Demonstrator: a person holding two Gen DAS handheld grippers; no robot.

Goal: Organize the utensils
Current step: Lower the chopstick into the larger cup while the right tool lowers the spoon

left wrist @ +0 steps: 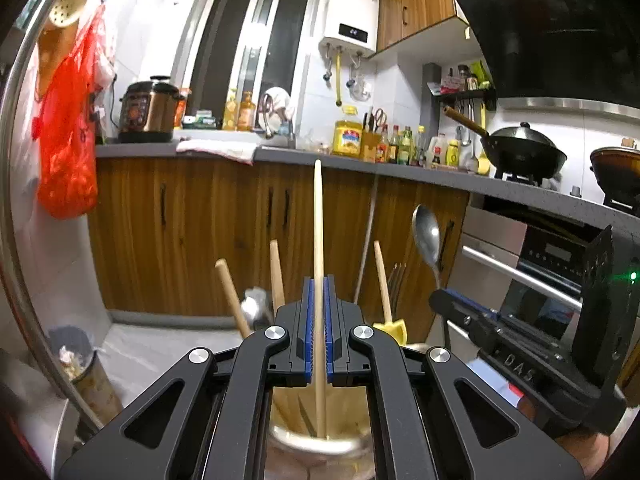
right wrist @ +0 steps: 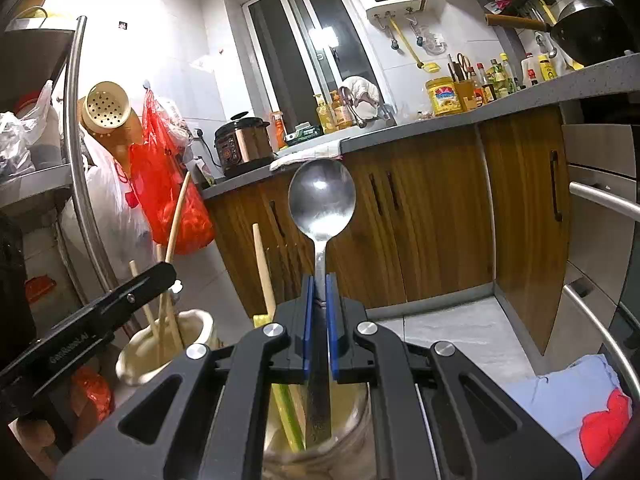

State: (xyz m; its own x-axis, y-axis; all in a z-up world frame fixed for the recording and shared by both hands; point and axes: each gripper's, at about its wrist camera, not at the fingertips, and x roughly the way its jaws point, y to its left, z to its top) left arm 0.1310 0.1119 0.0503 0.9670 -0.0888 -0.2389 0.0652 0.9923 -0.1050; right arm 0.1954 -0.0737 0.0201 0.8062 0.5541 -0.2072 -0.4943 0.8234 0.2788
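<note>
Chopstick [left wrist: 318, 240] in cream holder [left wrist: 316, 446]

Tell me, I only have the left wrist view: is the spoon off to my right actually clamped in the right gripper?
Observer: Yes. In the right wrist view the right gripper is shut on the handle of the spoon, bowl up.
Operator: Where is its lower end?
Observer: Down inside a clear jar directly beneath the jaws.
Operator: Anything else in that jar?
Observer: A pale green stick leans in it, just left of the spoon handle.
</note>
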